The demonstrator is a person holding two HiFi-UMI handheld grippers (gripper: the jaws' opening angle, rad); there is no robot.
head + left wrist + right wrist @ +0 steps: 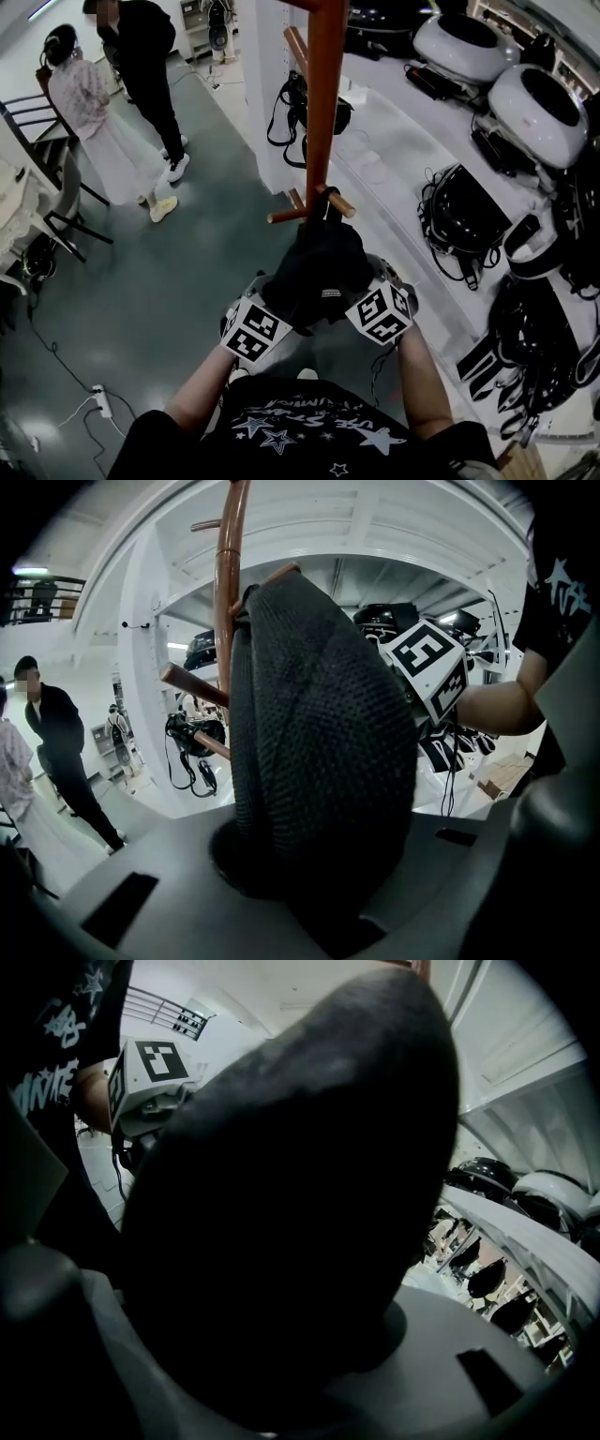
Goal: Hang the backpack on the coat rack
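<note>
Both grippers clamping, forearms extended

The left gripper [265, 319] and the right gripper [367, 305] are sitting side by side, near the person's torso, both pointing toward the far side, with their marker cubes facing up. The left forearm [202, 394] and the right forearm [417, 380] are reaching forward, bare, and converging slightly toward the grippers. Each gripper's jaws are pressing on the backpack [314, 267], the left pair from its left side and the right pair from its right side; the jaw tips are being hidden by it.
</note>
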